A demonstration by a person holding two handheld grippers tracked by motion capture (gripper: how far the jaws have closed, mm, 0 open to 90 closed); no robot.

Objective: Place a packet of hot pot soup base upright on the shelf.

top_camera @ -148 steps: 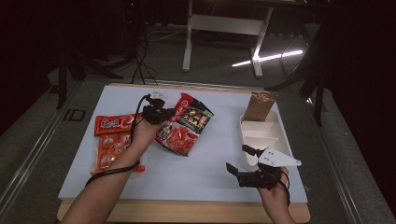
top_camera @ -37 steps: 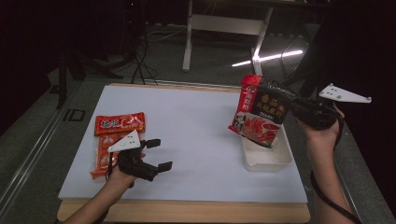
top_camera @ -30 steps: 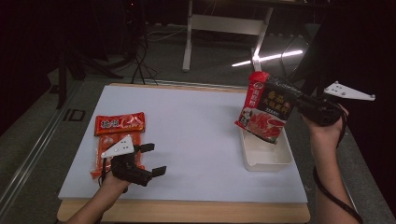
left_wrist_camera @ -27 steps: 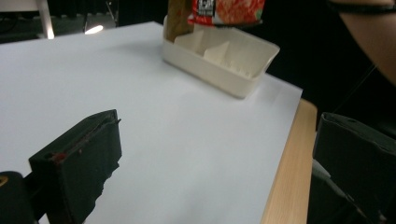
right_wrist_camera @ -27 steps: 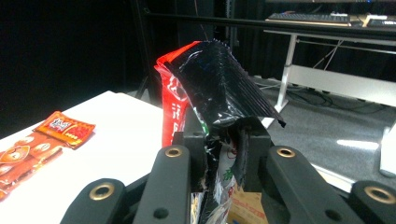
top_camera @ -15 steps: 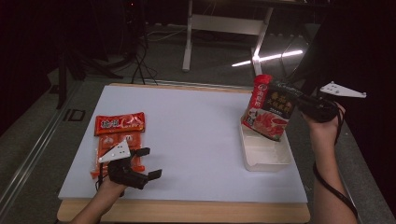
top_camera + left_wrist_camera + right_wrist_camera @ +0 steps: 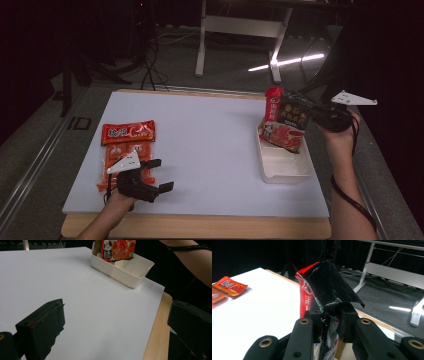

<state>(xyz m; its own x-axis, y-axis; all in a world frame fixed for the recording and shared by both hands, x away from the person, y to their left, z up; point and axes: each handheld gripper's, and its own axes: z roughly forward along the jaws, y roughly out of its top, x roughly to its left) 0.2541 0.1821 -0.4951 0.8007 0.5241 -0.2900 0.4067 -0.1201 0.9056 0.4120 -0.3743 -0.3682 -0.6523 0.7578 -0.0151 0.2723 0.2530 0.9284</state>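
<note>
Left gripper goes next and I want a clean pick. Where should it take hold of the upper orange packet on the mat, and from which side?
Probably the near right corner of the orange packet, coming from the right with the left gripper. It lies flat, and its lower edge meets the second packet, while its right edge borders bare mat.

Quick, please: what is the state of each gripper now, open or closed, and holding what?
Left gripper: open, holding nothing, over the white table beside the red packets.
Right gripper: closed on the noodle packet, above the white tray.
</note>
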